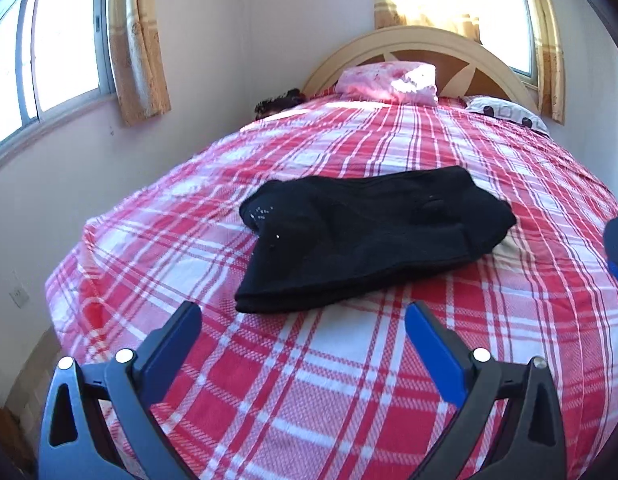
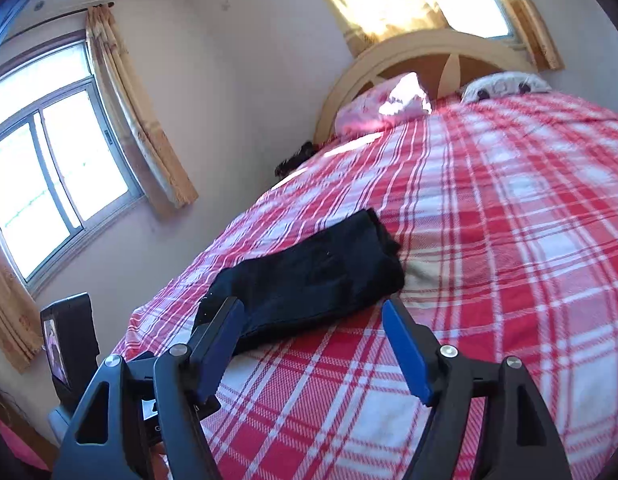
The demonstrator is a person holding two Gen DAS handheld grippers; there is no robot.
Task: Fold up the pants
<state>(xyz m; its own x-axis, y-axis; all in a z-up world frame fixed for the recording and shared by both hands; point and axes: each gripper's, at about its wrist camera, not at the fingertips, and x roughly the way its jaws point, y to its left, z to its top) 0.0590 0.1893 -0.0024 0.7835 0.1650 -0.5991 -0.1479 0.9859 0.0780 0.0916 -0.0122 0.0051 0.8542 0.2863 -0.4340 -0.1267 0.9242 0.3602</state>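
Pants look folded already, both tongs off them and empty

Black pants (image 1: 373, 240) sit as a thick stacked bundle mid-bed on the red/white plaid bedspread (image 1: 349, 380), so imo the fold is basically done and this is the let-go bit. Left tongs (image 1: 303, 330) spread wide w/ nothing between, just short of the bundle's near edge. Right tongs (image 2: 313, 328) also released, hanging over the bundle's near end, not pressing it afaict. Next move prob just a tidy-up: one end looks a bit bunched, could use squaring. Room: arched headboard (image 1: 421, 40), pink pillow (image 1: 385, 80), windows w/ tan curtains (image 1: 137, 60), lots of sun glare.
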